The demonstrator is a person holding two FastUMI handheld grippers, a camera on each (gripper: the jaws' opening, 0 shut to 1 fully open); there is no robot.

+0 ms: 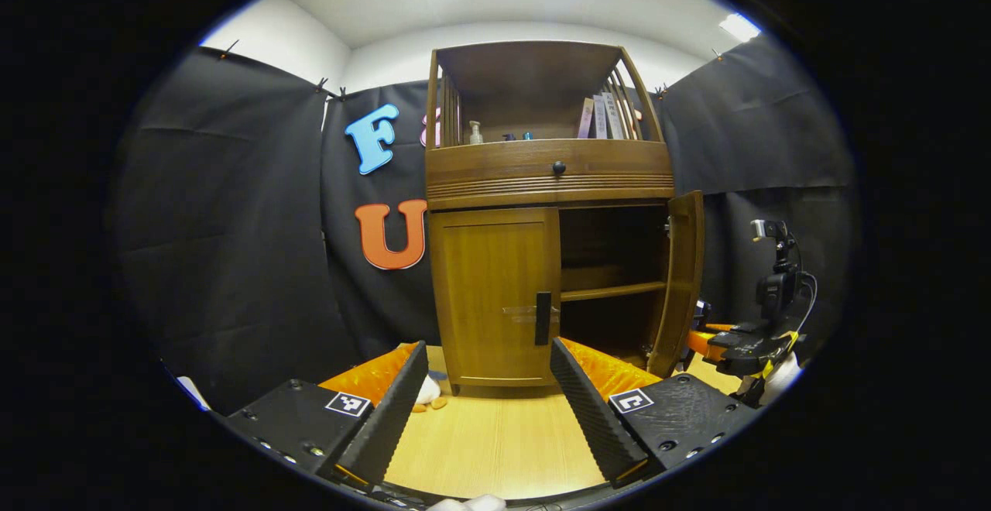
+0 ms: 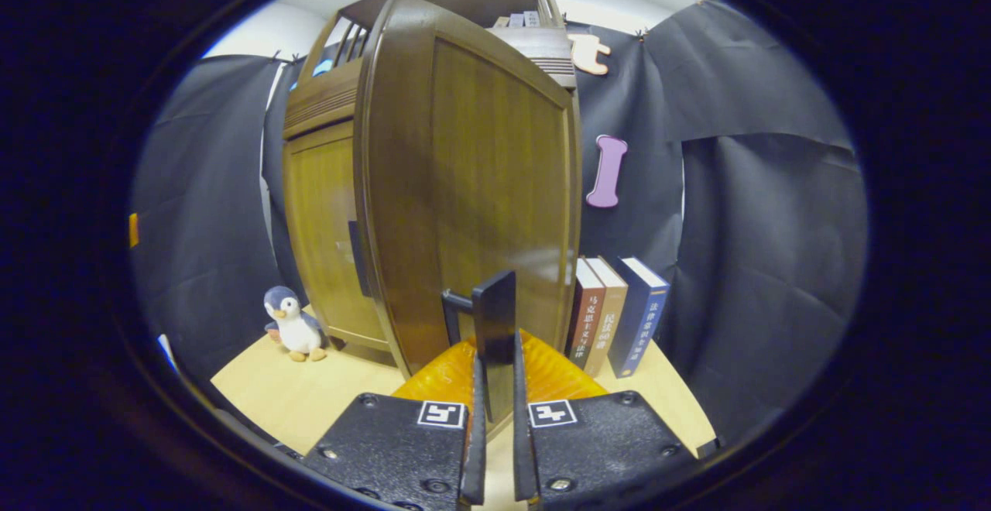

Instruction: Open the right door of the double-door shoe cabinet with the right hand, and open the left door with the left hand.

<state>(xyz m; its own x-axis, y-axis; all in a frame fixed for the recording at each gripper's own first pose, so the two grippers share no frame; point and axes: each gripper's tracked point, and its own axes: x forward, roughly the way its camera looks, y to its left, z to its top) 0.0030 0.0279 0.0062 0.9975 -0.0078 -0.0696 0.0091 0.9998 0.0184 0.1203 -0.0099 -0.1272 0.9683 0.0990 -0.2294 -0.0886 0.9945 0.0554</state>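
Right door (image 1: 681, 279) of the shoe cabinet (image 1: 550, 178) on the desk (image 1: 495, 441) is swung open, your right tool (image 2: 495, 387) clamped on its handle (image 2: 495, 325); left door (image 1: 495, 294) is shut, so take your wide-open left tool (image 1: 488, 387) to its handle (image 1: 543, 317).

left fingers (image 1: 402, 402) spread wide, bare desk (image 1: 495, 433) between them | ahead: closed left door (image 1: 495, 294), its handle (image 1: 543, 317) clear to reach | right fingers (image 2: 474, 418) pinched on right door handle (image 2: 495, 333) | books (image 2: 615, 313) just right of them | penguin toy (image 2: 293, 324) well left
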